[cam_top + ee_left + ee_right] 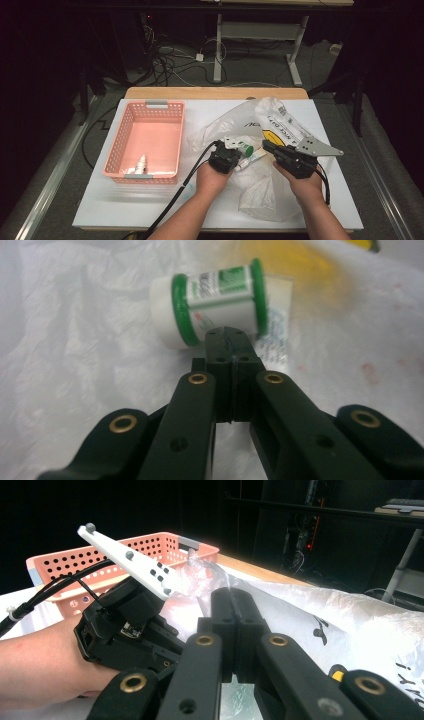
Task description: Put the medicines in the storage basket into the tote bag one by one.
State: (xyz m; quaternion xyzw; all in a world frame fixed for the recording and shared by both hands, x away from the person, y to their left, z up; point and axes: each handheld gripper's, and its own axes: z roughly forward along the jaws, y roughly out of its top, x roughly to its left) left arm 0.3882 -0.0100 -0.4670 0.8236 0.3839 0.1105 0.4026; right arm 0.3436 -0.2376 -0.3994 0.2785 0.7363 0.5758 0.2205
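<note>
Left gripper (231,335) jaws fully closed, nothing held. White-and-green plastic bottle (215,302) lay on crinkled white plastic bag (260,185), touching jaw tips at 12 o'clock, long axis crosswise. Right gripper (231,596) jaws closed on bag film.

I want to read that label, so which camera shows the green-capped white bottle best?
The left gripper view: the bottle lies on its side, large and close, just beyond the closed jaws, though slightly blurred. The high view shows the bottle small, inside the plastic bag.
</note>
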